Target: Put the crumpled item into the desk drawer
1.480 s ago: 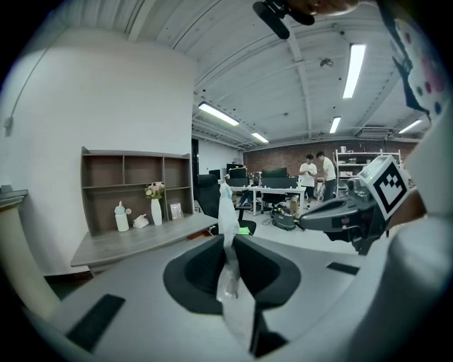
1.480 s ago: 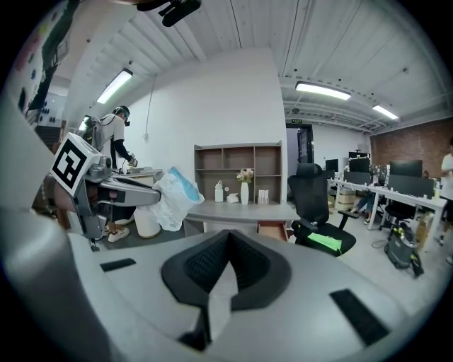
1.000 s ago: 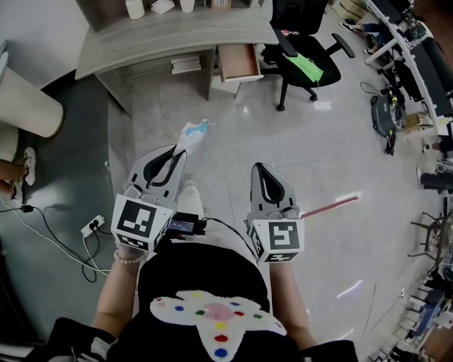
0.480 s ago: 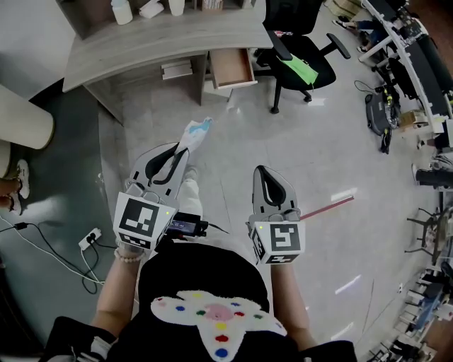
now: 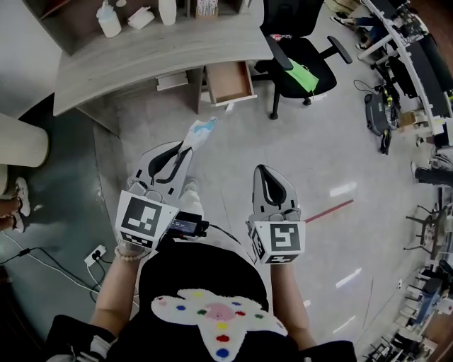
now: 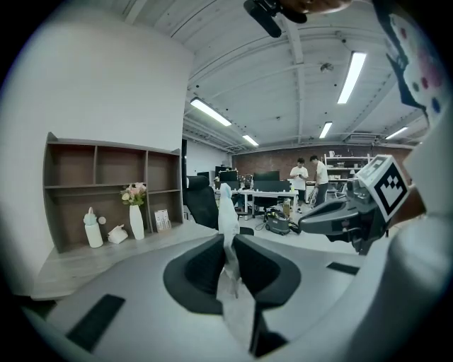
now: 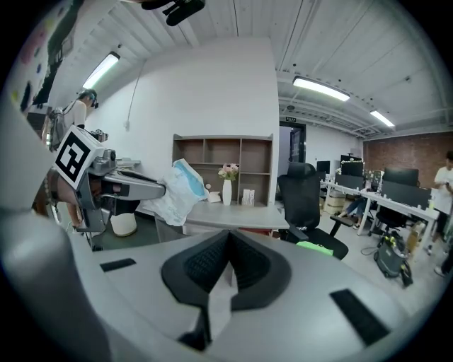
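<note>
The crumpled item (image 5: 199, 132), a white wad with a pale blue patch, sticks out ahead of my left gripper (image 5: 182, 148), which is shut on it. In the left gripper view the item (image 6: 228, 212) stands pinched between the dark pads. My right gripper (image 5: 260, 169) is level beside it, shut with nothing in it, and its jaws meet in the right gripper view (image 7: 228, 236). The desk drawer (image 5: 230, 81) stands pulled out under the grey desk (image 5: 163, 49), ahead of both grippers. From the right gripper view the item (image 7: 177, 189) hangs off the left gripper (image 7: 134, 188).
A black office chair (image 5: 297, 56) with a green cloth on its seat stands right of the drawer. Bottles and a vase (image 5: 168, 10) sit on the desk top. A power strip with cables (image 5: 95, 254) lies on the floor at left. A red strip (image 5: 329, 210) marks the floor at right.
The desk, drawer and chair have slid nearer and lower in the head view as I moved forward. Both grippers kept their pose, the left one still gripping the item.
</note>
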The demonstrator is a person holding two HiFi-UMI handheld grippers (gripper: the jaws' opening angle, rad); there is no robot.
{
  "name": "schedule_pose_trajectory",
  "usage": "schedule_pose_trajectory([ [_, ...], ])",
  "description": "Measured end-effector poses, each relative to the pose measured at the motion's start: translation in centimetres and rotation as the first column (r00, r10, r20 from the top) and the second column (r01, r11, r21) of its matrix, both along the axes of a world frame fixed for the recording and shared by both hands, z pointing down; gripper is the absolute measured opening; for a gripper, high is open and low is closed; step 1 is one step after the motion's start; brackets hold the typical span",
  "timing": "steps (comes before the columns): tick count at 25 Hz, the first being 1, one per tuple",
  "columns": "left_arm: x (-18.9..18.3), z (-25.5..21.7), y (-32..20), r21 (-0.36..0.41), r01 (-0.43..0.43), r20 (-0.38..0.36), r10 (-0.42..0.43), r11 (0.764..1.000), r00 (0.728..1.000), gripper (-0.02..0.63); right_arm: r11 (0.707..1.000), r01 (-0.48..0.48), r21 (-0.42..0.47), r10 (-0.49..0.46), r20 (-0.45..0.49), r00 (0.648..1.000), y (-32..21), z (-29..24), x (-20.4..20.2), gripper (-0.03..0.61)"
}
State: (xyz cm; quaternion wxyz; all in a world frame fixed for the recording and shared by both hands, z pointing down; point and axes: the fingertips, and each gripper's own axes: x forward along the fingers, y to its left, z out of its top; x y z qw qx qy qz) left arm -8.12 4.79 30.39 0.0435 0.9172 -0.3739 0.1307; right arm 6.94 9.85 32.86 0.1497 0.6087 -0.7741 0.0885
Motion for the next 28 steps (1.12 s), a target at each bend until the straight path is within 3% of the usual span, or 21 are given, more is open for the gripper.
schedule_pose_trajectory([
  [14, 1.0, 0.6, -11.2, -0.03, -0.093, 0.004, 0.094, 0.995, 0.996, 0.049, 0.995, -0.098, -0.028, 0.097, -0.017, 0.995, -10.8, 0.2, 1.3, 0.003],
  [28, 1.5, 0.6, -14.1, -0.047, -0.108, -0.016, 0.108, 0.993, 0.994, 0.049, 0.993, -0.112, -0.038, 0.112, -0.002, 0.994, -13.0, 0.0, 0.5, 0.003],
])
